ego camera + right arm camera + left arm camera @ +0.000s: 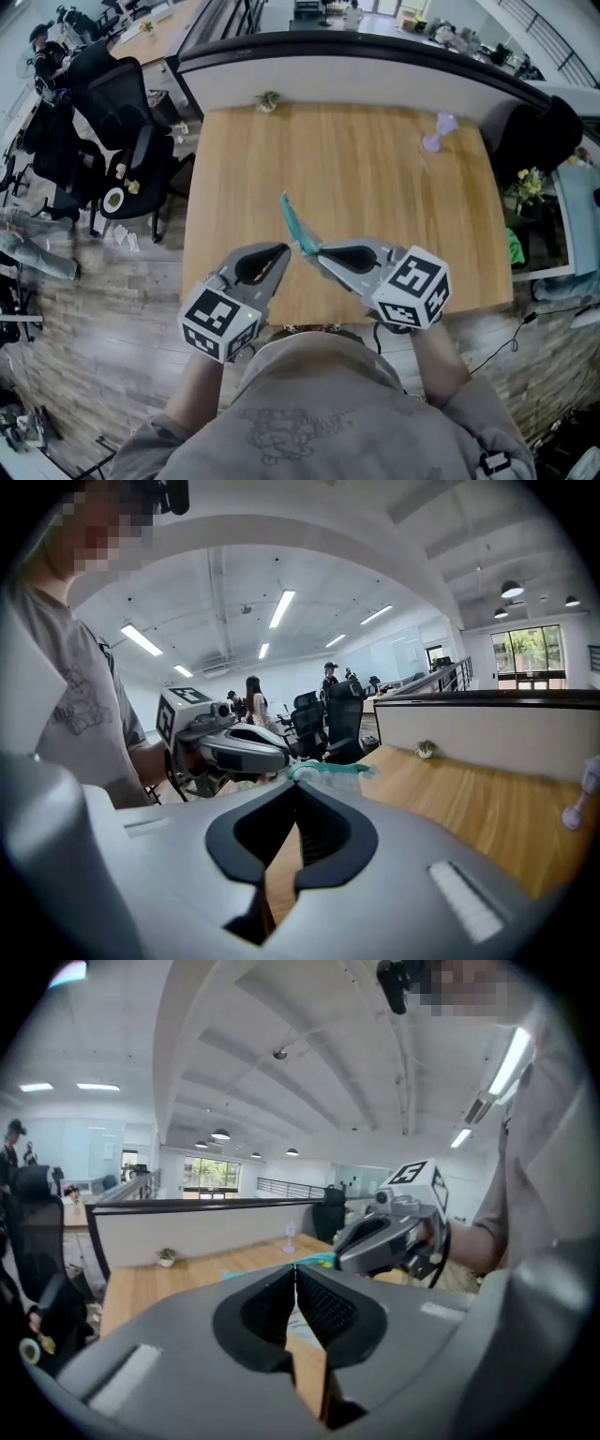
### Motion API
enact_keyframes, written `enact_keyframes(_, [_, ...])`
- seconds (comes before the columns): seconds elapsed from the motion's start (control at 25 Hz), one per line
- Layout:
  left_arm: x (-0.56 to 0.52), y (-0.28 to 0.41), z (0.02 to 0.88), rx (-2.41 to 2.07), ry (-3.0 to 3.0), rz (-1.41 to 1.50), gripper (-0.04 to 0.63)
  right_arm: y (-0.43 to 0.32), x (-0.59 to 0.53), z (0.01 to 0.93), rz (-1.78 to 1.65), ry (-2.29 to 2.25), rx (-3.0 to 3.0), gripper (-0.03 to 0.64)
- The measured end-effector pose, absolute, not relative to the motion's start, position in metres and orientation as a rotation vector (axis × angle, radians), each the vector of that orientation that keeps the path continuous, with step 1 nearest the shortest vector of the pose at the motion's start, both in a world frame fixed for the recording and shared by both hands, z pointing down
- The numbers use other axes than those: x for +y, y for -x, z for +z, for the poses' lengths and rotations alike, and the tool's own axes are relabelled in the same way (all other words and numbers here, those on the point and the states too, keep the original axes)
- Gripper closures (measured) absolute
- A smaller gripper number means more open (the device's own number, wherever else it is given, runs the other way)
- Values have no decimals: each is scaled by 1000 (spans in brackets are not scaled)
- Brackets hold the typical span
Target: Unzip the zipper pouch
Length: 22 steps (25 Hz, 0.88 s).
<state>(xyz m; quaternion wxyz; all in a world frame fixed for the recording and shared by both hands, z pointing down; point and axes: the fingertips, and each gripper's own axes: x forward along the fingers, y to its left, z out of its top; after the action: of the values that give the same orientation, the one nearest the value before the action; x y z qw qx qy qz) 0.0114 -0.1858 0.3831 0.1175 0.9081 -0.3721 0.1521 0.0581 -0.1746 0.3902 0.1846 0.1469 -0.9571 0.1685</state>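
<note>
The teal zipper pouch (pixel 298 230) hangs edge-on above the wooden table (pixel 375 178), held up between my two grippers. My left gripper (pixel 285 249) is shut, its tips meeting at the pouch's lower left edge; teal fabric (pixel 317 1261) shows just past them. My right gripper (pixel 320 253) is shut too, pinching the pouch's lower right end, and the pouch (pixel 330 772) lies just beyond its tips. The two grippers point at each other, almost touching. The zipper and its pull are hidden from me.
A small purple fan (pixel 438 132) stands at the table's far right and a little plant (pixel 267 101) at its far edge, against a grey partition (pixel 375 70). Black office chairs (pixel 122 122) crowd the floor on the left.
</note>
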Motion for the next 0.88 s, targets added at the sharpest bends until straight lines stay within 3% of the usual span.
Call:
enact_keyframes(0.2, [-192, -2, 369, -1036, -2576, 292, 592, -65, -171, 383, 484, -374, -2736, 609])
enact_keyframes(0.64, [-215, 62, 379, -1289, -2452, 368, 589, -107, -175, 368, 535, -435, -2813, 609])
enact_keyframes(0.88, [-214, 59, 381, -1274, -2452, 352, 588, -123, -181, 369, 556, -495, -2806, 609])
